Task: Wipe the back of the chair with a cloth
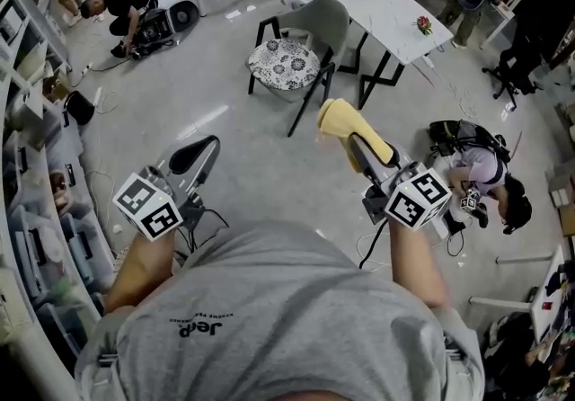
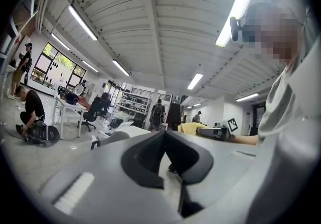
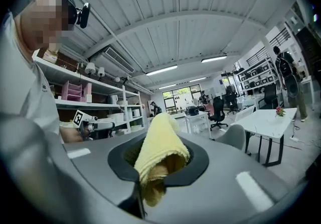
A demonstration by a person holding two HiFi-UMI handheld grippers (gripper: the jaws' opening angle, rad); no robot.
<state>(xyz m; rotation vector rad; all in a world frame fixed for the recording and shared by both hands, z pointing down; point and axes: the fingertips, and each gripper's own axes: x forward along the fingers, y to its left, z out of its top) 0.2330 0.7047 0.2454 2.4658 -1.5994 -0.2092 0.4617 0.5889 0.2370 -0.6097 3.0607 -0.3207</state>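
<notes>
The grey chair (image 1: 305,44) with a patterned seat cushion stands on the floor ahead of me, its curved back (image 1: 331,20) turned toward the white table. My right gripper (image 1: 358,146) is shut on a yellow cloth (image 1: 344,123), held in the air well short of the chair. In the right gripper view the cloth (image 3: 159,148) sticks up between the jaws, with the chair's back (image 3: 232,137) beyond it. My left gripper (image 1: 194,157) hangs to the left, shut with nothing in it. The left gripper view shows the chair (image 2: 114,138) and the cloth (image 2: 191,127) far off.
A white table (image 1: 395,17) on black legs stands right behind the chair. A person (image 1: 490,176) crouches by a bag on the floor at right; another (image 1: 126,0) kneels at the far left. Shelving (image 1: 31,210) lines the left wall.
</notes>
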